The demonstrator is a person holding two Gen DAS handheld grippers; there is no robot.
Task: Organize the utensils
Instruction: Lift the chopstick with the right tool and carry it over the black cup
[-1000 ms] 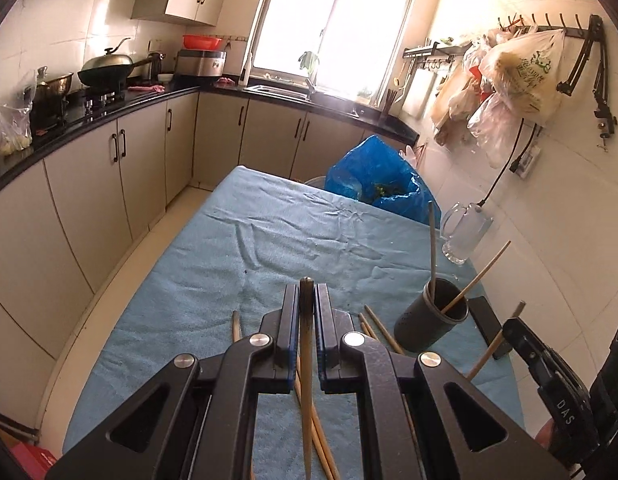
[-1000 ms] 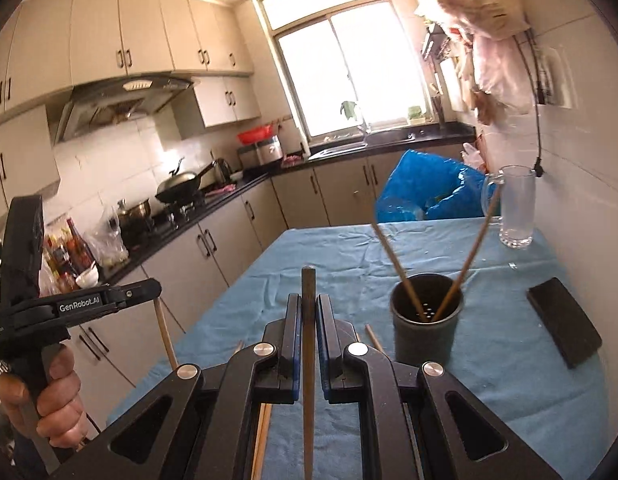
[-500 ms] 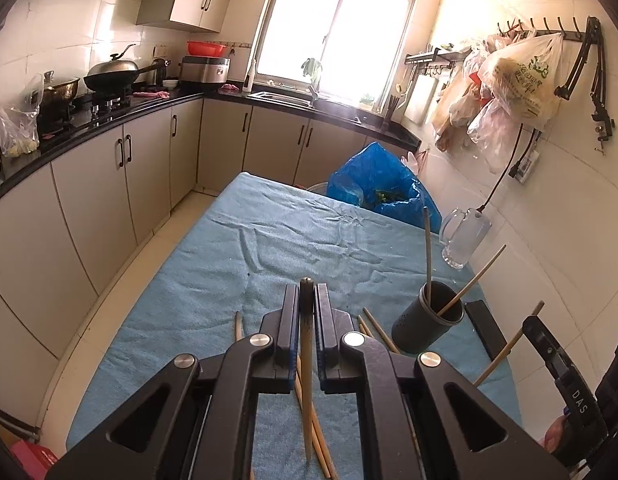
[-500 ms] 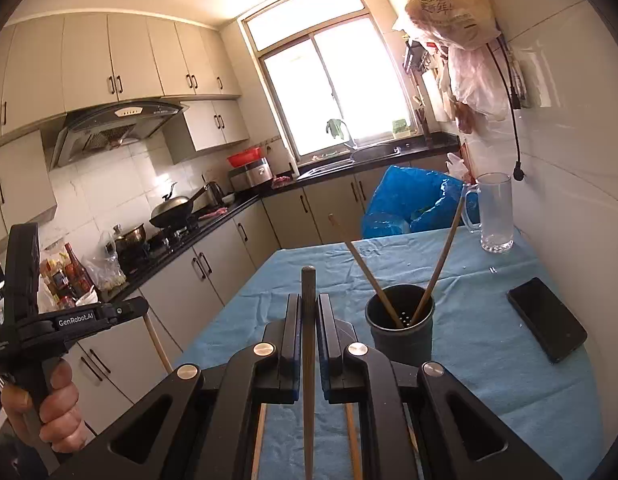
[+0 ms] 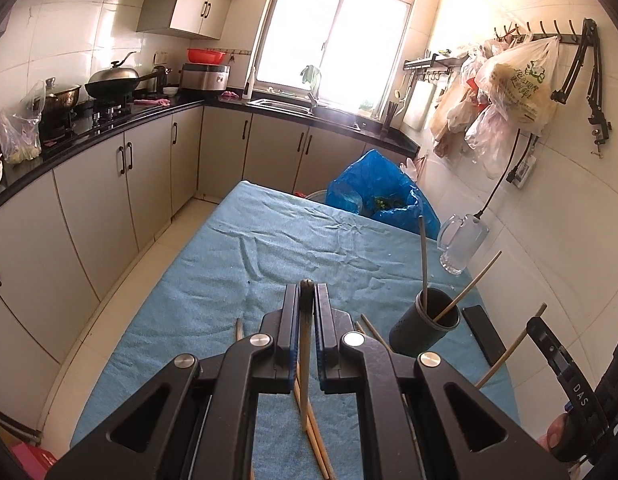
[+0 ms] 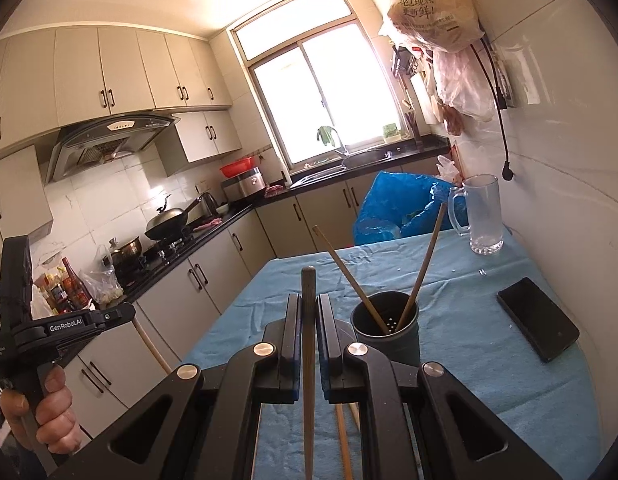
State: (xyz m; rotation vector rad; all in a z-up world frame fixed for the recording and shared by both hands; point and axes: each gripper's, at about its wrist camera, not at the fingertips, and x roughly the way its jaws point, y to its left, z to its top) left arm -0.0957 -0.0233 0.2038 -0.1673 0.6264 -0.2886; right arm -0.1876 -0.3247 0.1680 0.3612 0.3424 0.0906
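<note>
Both sets of fingers are pinching one chopstick each: the left gripper [image 5: 307, 292] clamps a pale chopstick [image 5: 305, 344], the right gripper [image 6: 308, 304] a darker one [image 6: 308, 344]. The dark holder [image 6: 387, 334] stands on the desk [image 6: 489, 368] just ahead-right of the right fingers, with two chopsticks inside. Loose chopsticks [image 5: 317, 446] lie below the left fingers, probably three or four.

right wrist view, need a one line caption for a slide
Right gripper clamps a chopstick near the dark holder already holding two chopsticks on the blue tablecloth.
</note>
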